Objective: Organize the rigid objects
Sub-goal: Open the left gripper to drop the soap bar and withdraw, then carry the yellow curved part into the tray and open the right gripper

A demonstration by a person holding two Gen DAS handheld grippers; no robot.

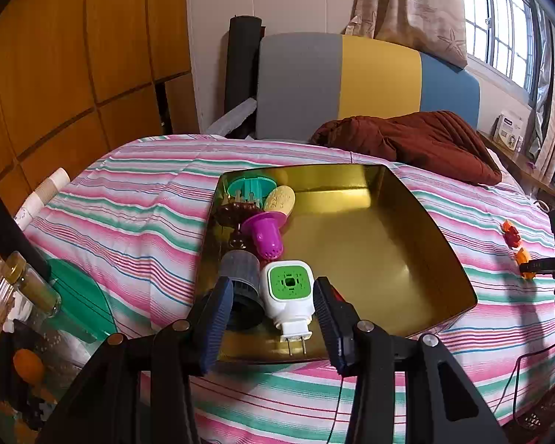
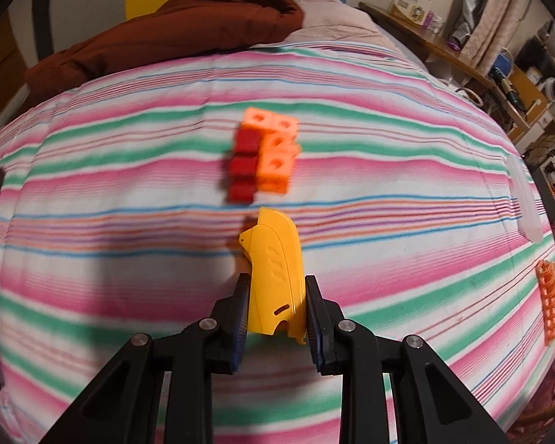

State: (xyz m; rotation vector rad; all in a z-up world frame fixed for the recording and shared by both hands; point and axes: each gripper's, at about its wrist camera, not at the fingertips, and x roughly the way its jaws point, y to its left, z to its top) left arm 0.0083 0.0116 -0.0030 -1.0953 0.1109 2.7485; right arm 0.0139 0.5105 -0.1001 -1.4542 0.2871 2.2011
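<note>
On striped bedspread (image 1: 137, 199), gold tray (image 1: 388, 259); wooden wardrobe (image 1: 74, 55) behind.

Yellow plastic piece (image 2: 273, 281) upright between fingers (image 2: 240, 307).

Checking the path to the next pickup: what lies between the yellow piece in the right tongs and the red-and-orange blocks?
Bare striped bedspread only, in the right wrist view, between the yellow piece and the blocks.
</note>
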